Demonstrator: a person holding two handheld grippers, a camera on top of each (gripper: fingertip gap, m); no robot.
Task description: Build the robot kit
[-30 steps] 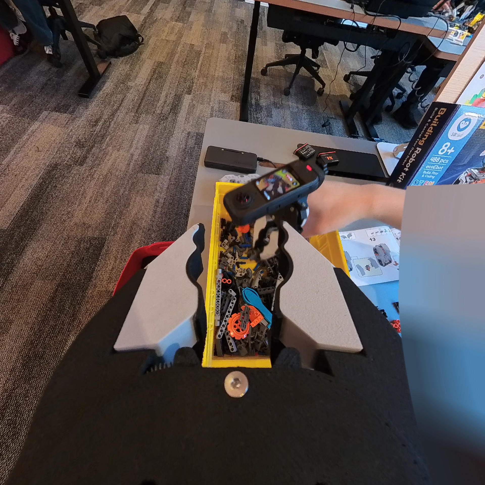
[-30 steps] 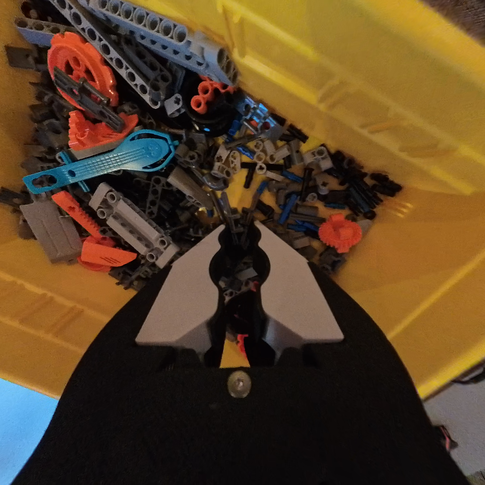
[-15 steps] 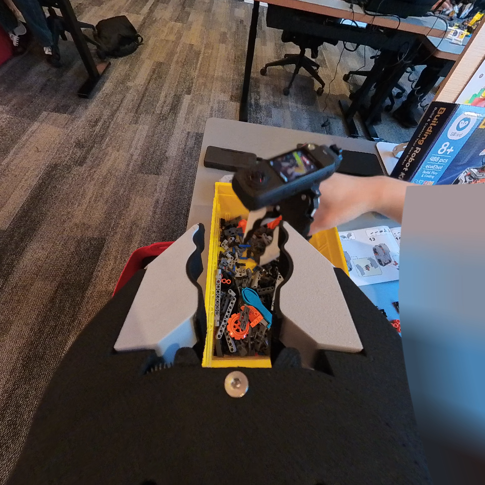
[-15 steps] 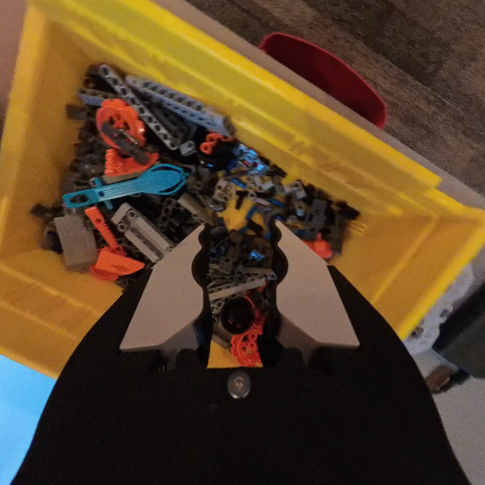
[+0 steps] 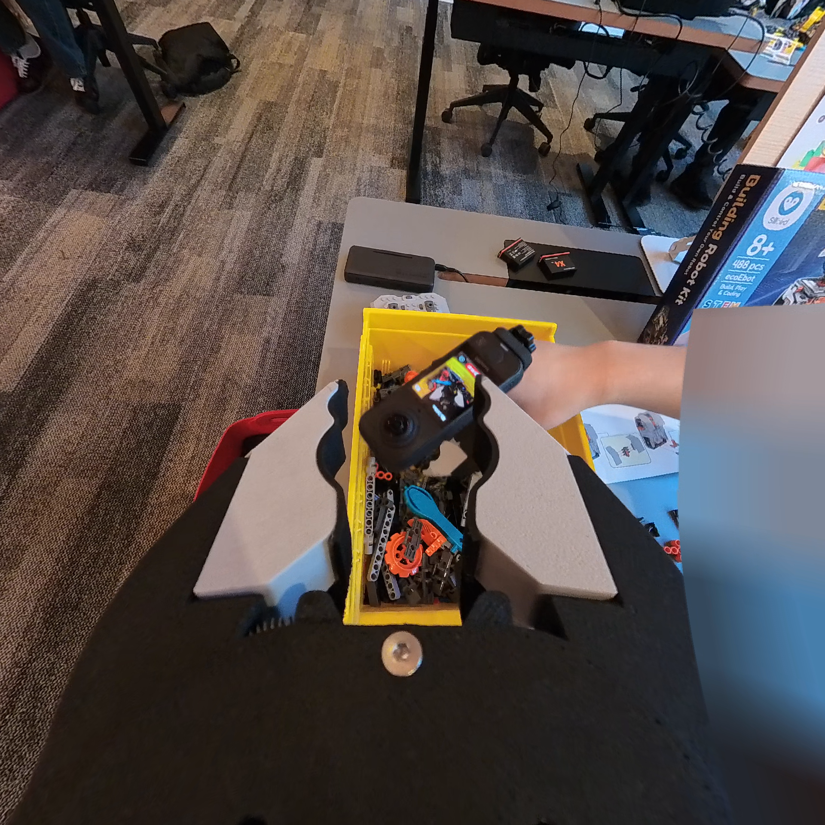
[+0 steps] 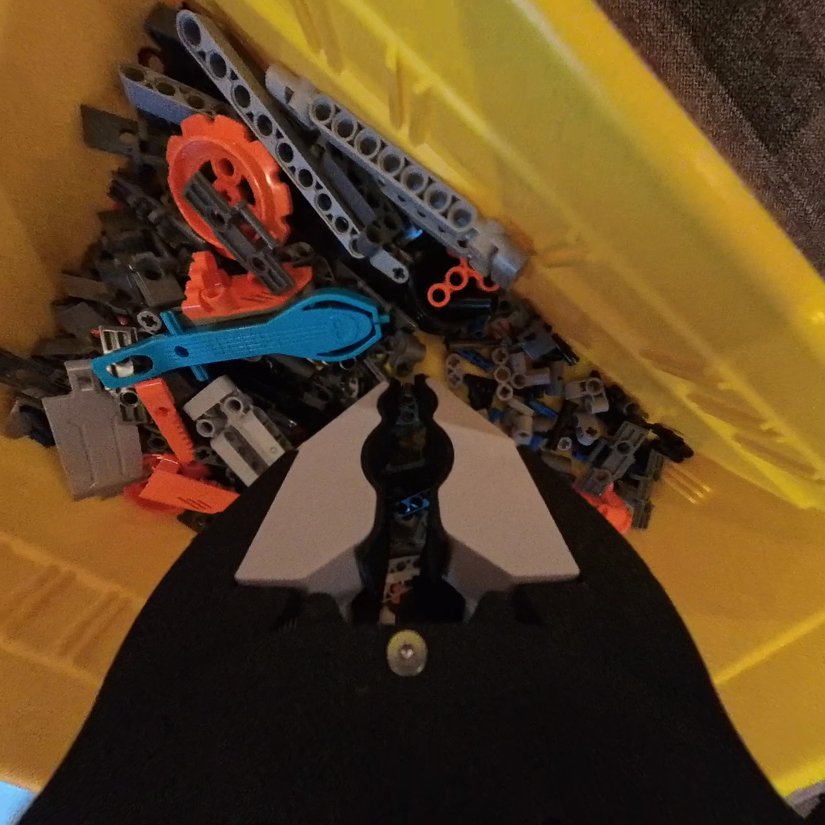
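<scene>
A yellow bin (image 5: pixel 460 326) on a grey table holds a heap of small building pieces. Among them are a blue spoon-shaped tool (image 6: pixel 268 343), an orange gear (image 6: pixel 227 178) and long grey holed beams (image 6: pixel 393 165). My left gripper (image 5: pixel 410 388) is open and empty, held above the near end of the bin. My right gripper (image 6: pixel 408 384) is down in the heap, jaws nearly together around a small dark piece (image 6: pixel 408 410). In the left wrist view the right gripper's black camera (image 5: pixel 442 397) and a person's forearm (image 5: pixel 602 379) reach over the bin.
Beyond the bin lie a black box-shaped device (image 5: pixel 388 268) and a black mat (image 5: pixel 580 272) with two small packs. A blue kit box (image 5: pixel 759 241) stands at the right and an instruction sheet (image 5: pixel 634 442) lies beside the bin. A red object (image 5: pixel 241 437) sits left of the table.
The right gripper lifted out of the bin and opened, then came back down into the heap nearer me and closed to a narrow gap. The left gripper has not moved.
</scene>
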